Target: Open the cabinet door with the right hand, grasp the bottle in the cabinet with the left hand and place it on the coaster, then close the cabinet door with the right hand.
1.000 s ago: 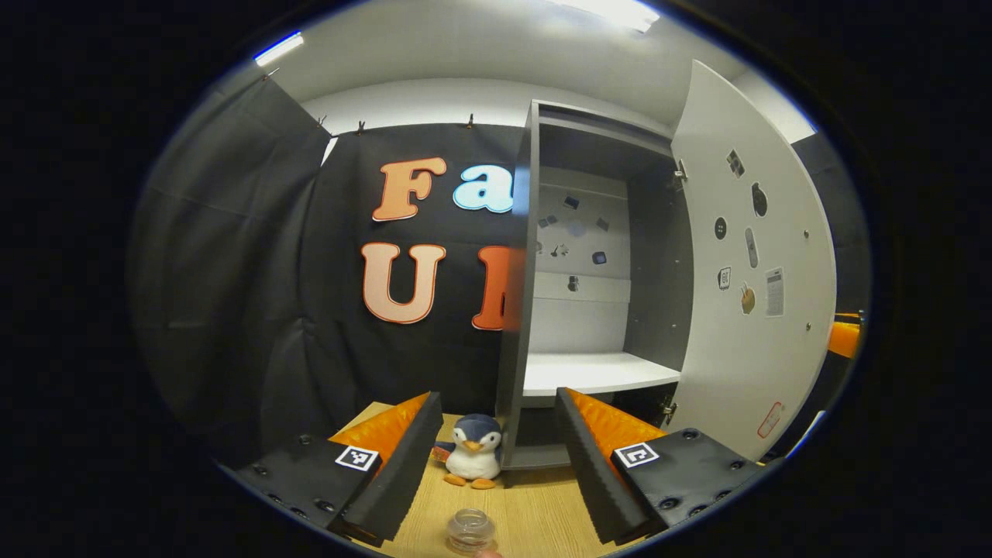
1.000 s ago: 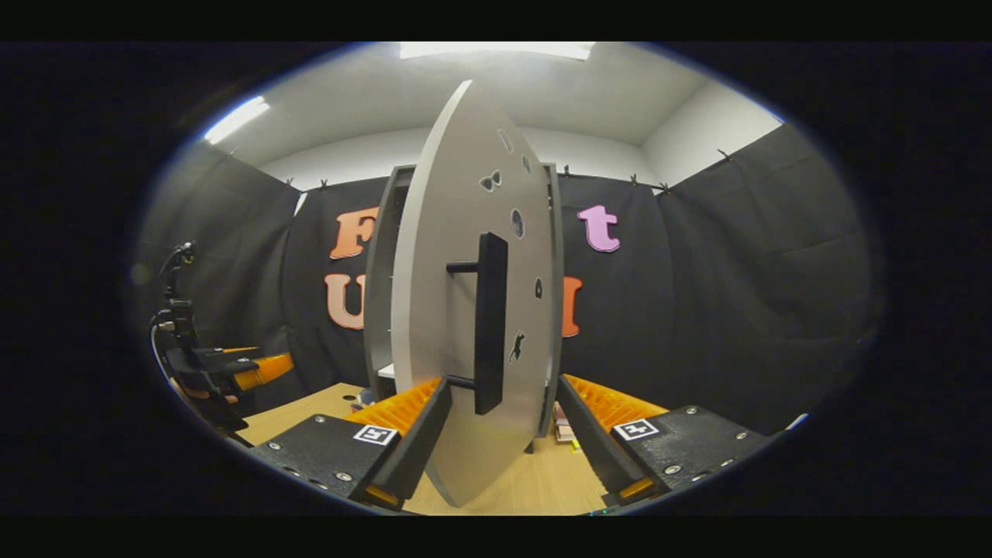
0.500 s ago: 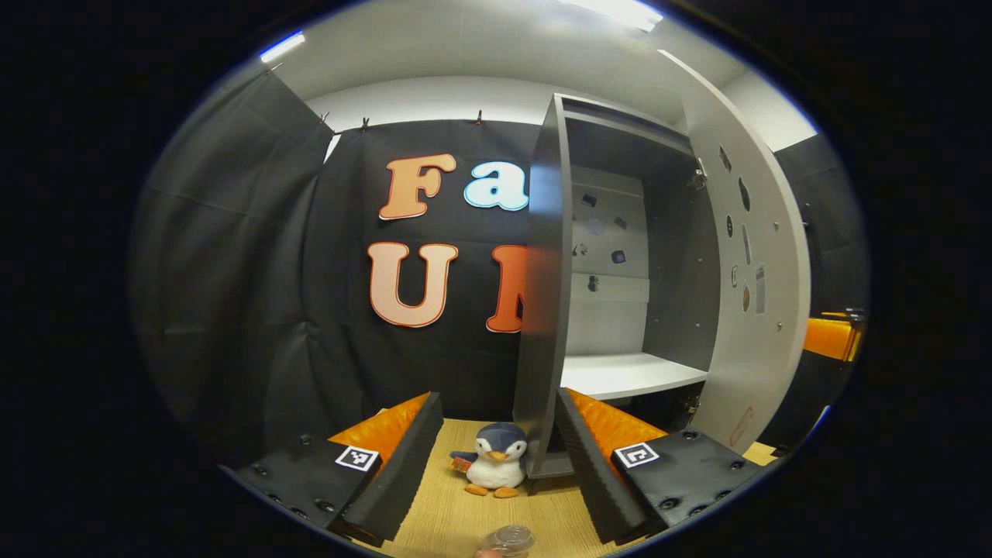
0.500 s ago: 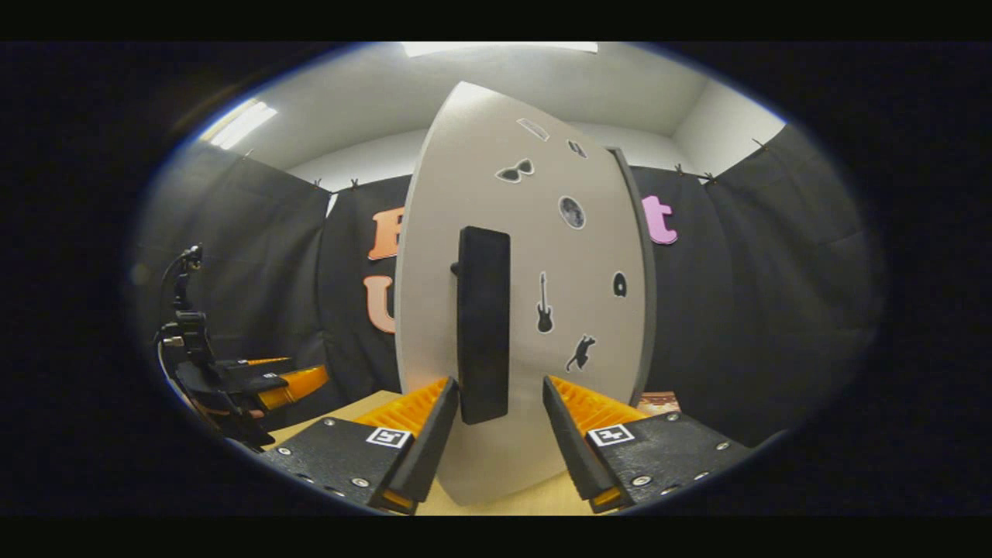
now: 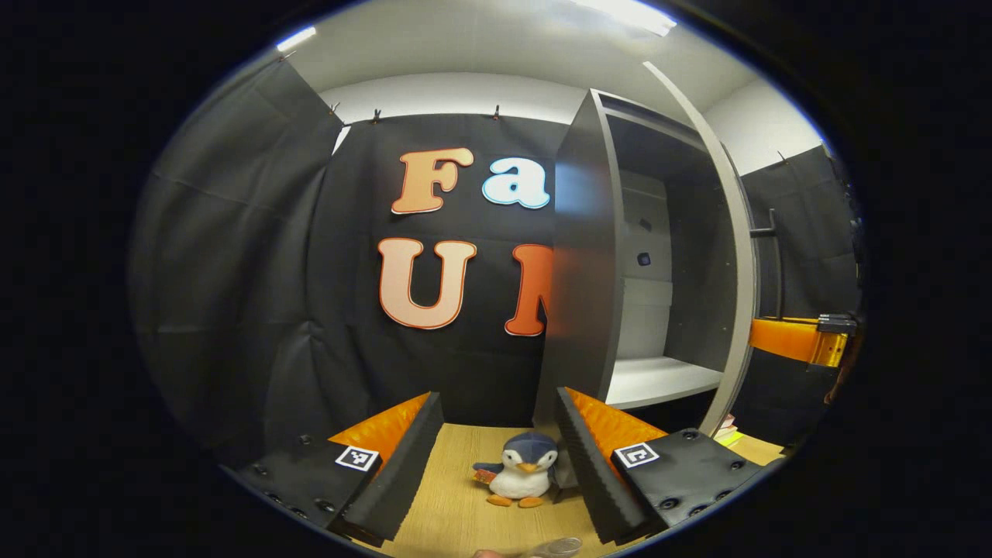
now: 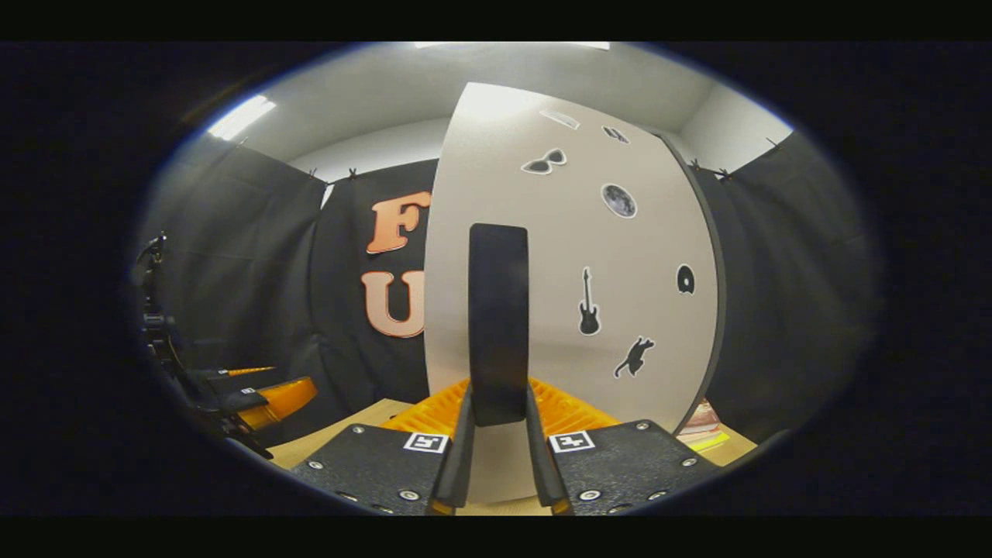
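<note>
In the right gripper view my right gripper (image 6: 498, 395) is shut on the black bar handle (image 6: 498, 310) of the white cabinet door (image 6: 620, 325). From the left gripper view the door (image 5: 736, 256) stands partly open, almost edge-on, and the cabinet's white shelf (image 5: 659, 380) is bare. My left gripper (image 5: 496, 403) is open over the wooden table (image 5: 449, 504), holding nothing. The clear bottle's top (image 5: 556, 547) peeks in at the bottom edge, below and just right of the gap between its fingers. The right gripper's orange finger (image 5: 787, 339) shows by the handle (image 5: 777, 263).
A small penguin plush (image 5: 519, 477) sits on the table by the cabinet's grey side panel (image 5: 577, 271). Some books (image 6: 701, 422) lie on the table beside the cabinet's right side. The left gripper (image 6: 263, 395) appears far left in the right gripper view.
My right gripper went from open around the handle to shut on it, and the door swung toward the cabinet. The bottle slid down to the edge of the left gripper view.
</note>
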A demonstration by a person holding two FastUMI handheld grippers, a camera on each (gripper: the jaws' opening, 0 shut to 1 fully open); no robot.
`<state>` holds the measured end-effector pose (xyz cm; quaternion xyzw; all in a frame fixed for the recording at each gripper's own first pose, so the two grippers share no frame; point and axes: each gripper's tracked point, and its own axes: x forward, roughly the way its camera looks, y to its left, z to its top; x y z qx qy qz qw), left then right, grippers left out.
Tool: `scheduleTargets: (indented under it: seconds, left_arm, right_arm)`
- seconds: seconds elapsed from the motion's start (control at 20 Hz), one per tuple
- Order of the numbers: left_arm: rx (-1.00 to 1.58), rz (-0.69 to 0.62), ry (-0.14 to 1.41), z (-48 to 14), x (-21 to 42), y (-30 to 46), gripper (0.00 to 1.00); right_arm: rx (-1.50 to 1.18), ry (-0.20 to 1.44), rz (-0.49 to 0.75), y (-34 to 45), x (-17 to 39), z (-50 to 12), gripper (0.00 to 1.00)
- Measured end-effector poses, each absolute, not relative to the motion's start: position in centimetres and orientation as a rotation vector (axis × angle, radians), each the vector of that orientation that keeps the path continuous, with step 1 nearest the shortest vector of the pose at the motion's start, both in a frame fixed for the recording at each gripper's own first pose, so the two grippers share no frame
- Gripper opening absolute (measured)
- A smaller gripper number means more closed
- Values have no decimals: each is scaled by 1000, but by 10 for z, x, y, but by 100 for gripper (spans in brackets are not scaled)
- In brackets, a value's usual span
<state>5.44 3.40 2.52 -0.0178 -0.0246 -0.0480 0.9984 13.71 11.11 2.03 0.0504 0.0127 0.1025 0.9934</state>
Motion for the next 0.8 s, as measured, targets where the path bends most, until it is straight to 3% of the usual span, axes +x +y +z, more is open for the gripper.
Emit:
scheduleTargets:
  seconds: [0.25, 0.8]
  left_arm:
    - [-52, -119, -36, 20, 63, 39, 94]
    - [-73, -44, -10, 11, 57, 47, 95]
  right_arm:
    - [125, 42, 180, 123, 157, 13, 33]
    - [148, 79, 274, 134, 188, 6, 33]
